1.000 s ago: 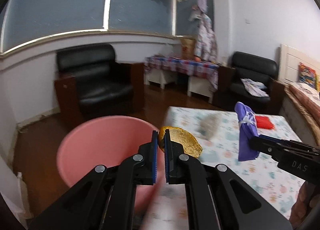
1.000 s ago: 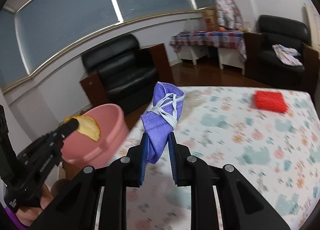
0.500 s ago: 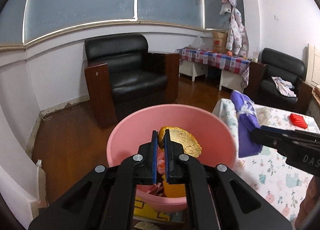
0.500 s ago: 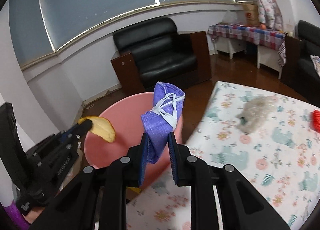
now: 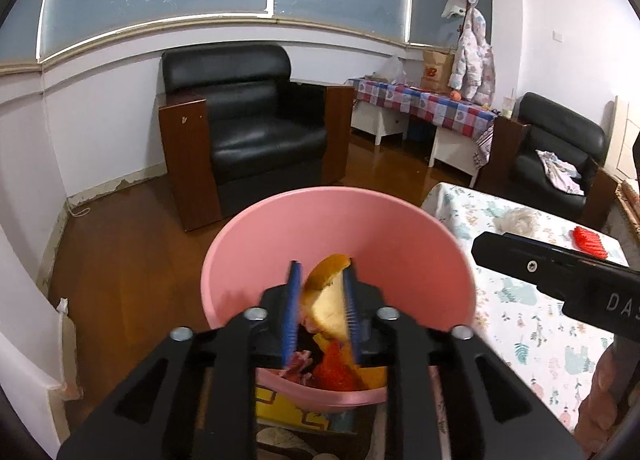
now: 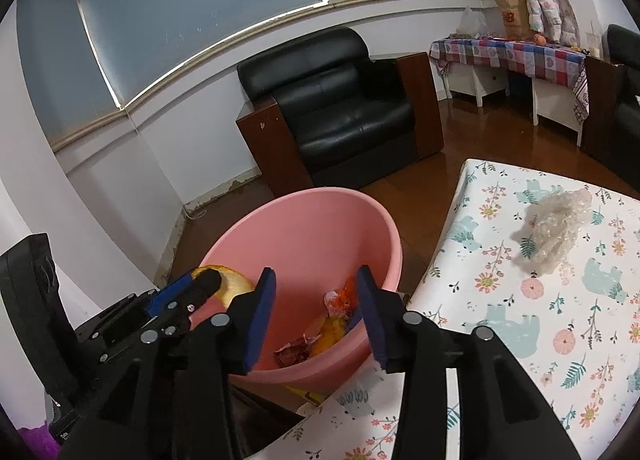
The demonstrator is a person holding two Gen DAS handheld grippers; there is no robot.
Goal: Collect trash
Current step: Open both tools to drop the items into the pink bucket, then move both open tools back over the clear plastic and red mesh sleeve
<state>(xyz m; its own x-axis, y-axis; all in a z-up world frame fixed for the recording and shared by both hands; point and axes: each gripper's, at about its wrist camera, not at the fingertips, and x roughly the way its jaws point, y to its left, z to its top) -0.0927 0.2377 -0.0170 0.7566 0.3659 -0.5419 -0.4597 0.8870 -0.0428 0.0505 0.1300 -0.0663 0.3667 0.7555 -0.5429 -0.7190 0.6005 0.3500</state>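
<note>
A pink bin [image 5: 400, 244] stands on the floor beside the table; it also shows in the right wrist view [image 6: 320, 228] with scraps inside. My left gripper [image 5: 320, 308] is open over the bin, and an orange-yellow peel [image 5: 326, 300] sits loose between its fingers; the peel also shows in the right wrist view [image 6: 230, 280]. My right gripper [image 6: 316, 316] is open and empty over the bin. The purple mask is out of sight. A crumpled clear plastic wad [image 6: 556, 228] lies on the table.
The table [image 6: 540, 320] has a floral cloth and lies right of the bin. A red item [image 5: 588, 240] lies on its far side. A black armchair [image 5: 256, 132] stands behind the bin. A checked-cloth side table [image 5: 424, 104] stands by the far wall.
Both grippers have opened over the bin. The purple mask has left my right gripper. The peel has slipped lower between my left fingers.
</note>
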